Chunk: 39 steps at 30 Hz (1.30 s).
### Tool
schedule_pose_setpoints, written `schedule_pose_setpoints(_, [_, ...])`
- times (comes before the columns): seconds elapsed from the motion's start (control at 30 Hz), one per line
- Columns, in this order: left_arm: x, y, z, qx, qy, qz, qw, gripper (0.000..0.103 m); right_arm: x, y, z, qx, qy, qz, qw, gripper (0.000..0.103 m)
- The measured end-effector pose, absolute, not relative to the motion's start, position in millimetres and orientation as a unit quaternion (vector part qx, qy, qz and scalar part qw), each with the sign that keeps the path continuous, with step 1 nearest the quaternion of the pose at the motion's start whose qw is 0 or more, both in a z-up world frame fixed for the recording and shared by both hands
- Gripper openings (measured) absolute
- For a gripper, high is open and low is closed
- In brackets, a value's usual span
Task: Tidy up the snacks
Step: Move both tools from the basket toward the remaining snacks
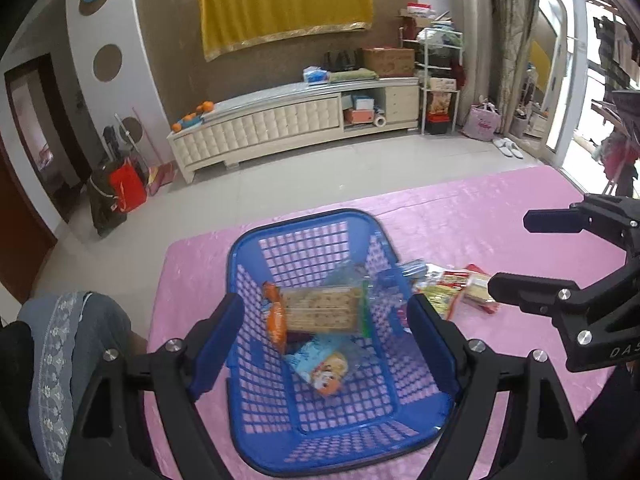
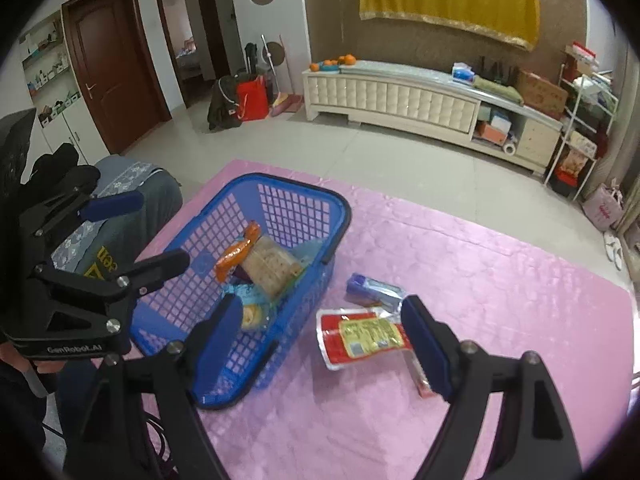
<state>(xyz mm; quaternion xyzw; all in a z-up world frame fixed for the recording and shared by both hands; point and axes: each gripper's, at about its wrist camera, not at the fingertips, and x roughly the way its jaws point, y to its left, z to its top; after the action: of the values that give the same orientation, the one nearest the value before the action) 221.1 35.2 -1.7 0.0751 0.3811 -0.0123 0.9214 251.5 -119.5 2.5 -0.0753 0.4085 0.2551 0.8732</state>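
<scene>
Snacks sat divided between a blue plastic basket (image 1: 310,240) and the pink tablecloth (image 2: 480,280) beside it. The basket, a rectangular lattice of square holes with a solid rounded rim, held a clear-wrapped block of pale crackers (image 1: 320,308), an orange crinkled packet (image 1: 276,314) standing on end against the crackers, and a light blue pouch with a cartoon print (image 1: 326,368) lying flat on the basket floor.

Outside the basket, just off its right wall, lay a flat red pouch with a yellow-green label (image 2: 362,336) and, beyond it, a glossy blue-and-silver packet (image 2: 374,290); the two packets appeared to touch or overlap at one corner. The cloth, shiny and lightly embossed, ran bare to the right of and behind the basket as far as the table's far edge, where grey floor tiles began.

The left gripper (image 1: 324,340) hovered above the basket, its blue-padded fingers (image 1: 218,340) spread wide with nothing pinched between them. The right gripper (image 2: 320,344) hung over the basket's right wall and the red pouch, its jaws likewise apart and empty, one pad over the basket's interior and the other past the pouch. A gloved hand (image 2: 52,168) carried the left gripper at the basket's left side, above a grey cushion with a lace-patterned band (image 1: 60,360).
</scene>
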Motion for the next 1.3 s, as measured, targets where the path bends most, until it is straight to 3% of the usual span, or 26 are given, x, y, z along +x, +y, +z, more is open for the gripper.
schedule_pose_setpoints(0.47, [216,-58,-9,0.135,0.390,-0.061,0.909,0.082,227,-198,0,-0.053,0.411,0.198,0.888,0.085])
schedule_pose_setpoints(1.3, [311,-160,-146,0.309,0.529,-0.036,0.789,0.082,274,-282,-123,-0.008,0.470,0.154,0.869,0.085])
